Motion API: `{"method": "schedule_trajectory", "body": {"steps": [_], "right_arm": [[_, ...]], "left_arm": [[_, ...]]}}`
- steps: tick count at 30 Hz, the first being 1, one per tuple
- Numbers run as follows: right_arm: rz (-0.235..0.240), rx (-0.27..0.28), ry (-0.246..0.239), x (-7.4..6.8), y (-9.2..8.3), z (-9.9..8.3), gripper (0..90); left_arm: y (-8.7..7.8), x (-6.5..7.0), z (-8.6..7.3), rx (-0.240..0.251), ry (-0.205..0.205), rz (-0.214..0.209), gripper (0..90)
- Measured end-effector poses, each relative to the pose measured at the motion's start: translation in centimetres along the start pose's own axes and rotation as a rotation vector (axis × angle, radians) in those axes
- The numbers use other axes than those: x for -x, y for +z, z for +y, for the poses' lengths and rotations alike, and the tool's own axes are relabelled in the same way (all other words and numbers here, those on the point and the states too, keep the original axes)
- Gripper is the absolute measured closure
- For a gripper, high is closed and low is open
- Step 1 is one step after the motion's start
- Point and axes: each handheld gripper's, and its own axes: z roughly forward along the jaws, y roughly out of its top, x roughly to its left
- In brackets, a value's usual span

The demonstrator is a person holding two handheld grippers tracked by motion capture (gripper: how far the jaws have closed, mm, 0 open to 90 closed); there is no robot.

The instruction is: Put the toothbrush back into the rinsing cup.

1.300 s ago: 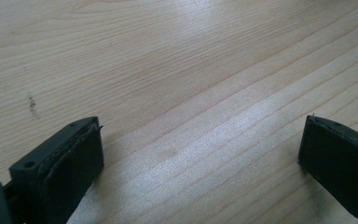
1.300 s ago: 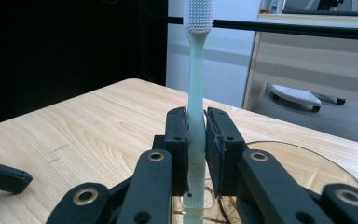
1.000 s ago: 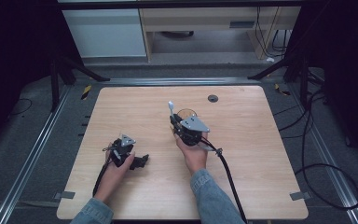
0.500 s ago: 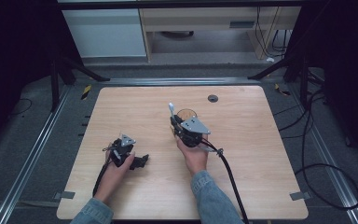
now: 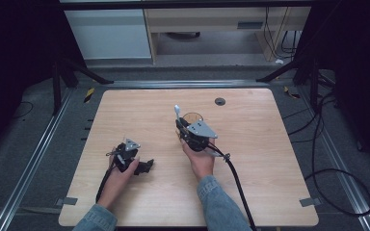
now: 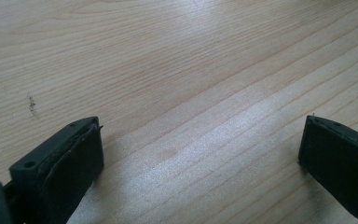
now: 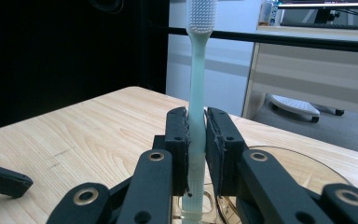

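1. Nothing has moved since the earlier frames; both hands keep still.
2. Right claw (image 7: pixel 196 140) is clamped on the toothbrush (image 7: pixel 196 84), holding it upright over the clear cup (image 5: pixel 192 118).
3. Left claw (image 6: pixel 200 154) rests wide open and empty on the table (image 5: pixel 250 144).
4. Judging by this, the pick-up looks done; lowering the toothbrush into the cup and letting go remain.

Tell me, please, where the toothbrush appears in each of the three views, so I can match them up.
High view: the toothbrush stands up at table centre, clamped in the right tool.
Left gripper view: not in it; bare table between open jaws.
Right gripper view: the toothbrush rises upright through the middle, bristles at the top edge.
Shared landmark: the clear cup beside the brush, seen at lower right.
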Motion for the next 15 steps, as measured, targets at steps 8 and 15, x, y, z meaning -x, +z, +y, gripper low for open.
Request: {"method": "schedule_trajectory", "body": {"steps": [8,15], "right_arm": [[-0.001,-0.009,0.005,-0.04,-0.02,-0.77,79.4],[0.002,-0.023,-0.006,-0.07,-0.01,-0.79,79.4]], "left_arm": [[0.00,0.00,0.00,-0.001,0.001,-0.001,0.0],[0.00,0.01,0.01,0.000,0.002,0.000,0.0]]}}
